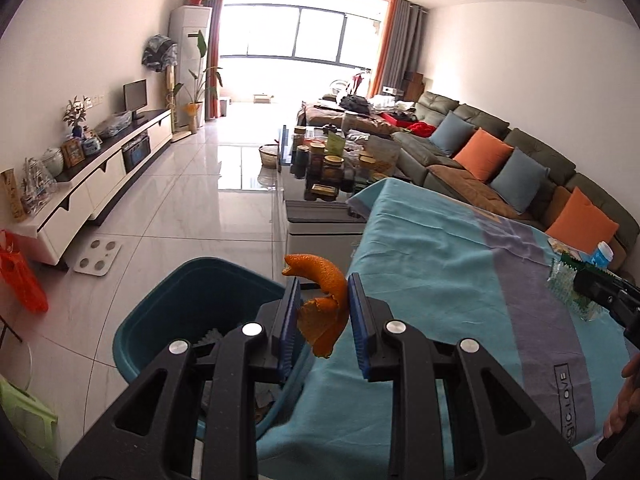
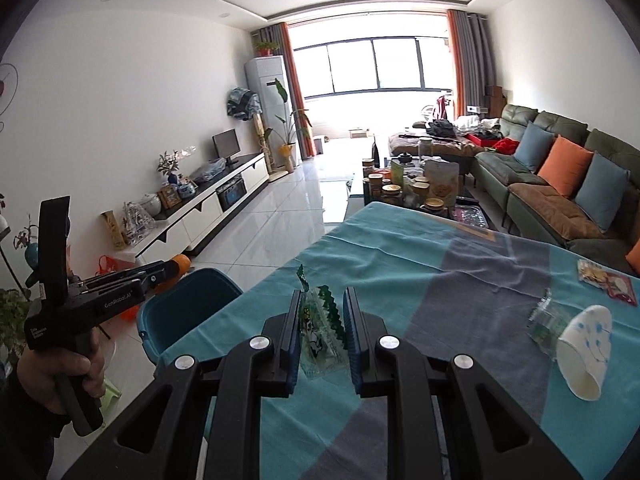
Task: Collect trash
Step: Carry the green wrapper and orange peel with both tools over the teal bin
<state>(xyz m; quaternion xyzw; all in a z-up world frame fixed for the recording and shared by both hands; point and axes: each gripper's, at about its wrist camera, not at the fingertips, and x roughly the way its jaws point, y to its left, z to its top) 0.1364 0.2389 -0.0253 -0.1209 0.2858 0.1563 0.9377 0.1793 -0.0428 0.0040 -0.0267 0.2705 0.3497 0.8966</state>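
Note:
A curled orange peel (image 1: pixel 326 312) is pinched between the blue pads of my left gripper (image 1: pixel 324 292), which is shut on it at the table's left edge, above the teal bin (image 1: pixel 180 312). My right gripper (image 2: pixel 324 300) is shut on a clear plastic wrapper with a green zigzag edge (image 2: pixel 320 332), held over the teal tablecloth (image 2: pixel 400 264). In the right wrist view the left gripper (image 2: pixel 172 270) shows at the left, held by a hand, over the bin (image 2: pixel 188 304). In the left wrist view the right gripper (image 1: pixel 580 280) shows at the far right with the wrapper (image 1: pixel 564 284).
On the cloth to the right lie a tipped white paper cup (image 2: pixel 584 352), a crumpled clear wrapper (image 2: pixel 544 320) and snack packets (image 2: pixel 604 280). A coffee table crowded with jars (image 2: pixel 404 188) stands beyond the table, a sofa (image 2: pixel 560 184) to the right, a TV cabinet (image 2: pixel 200 208) to the left.

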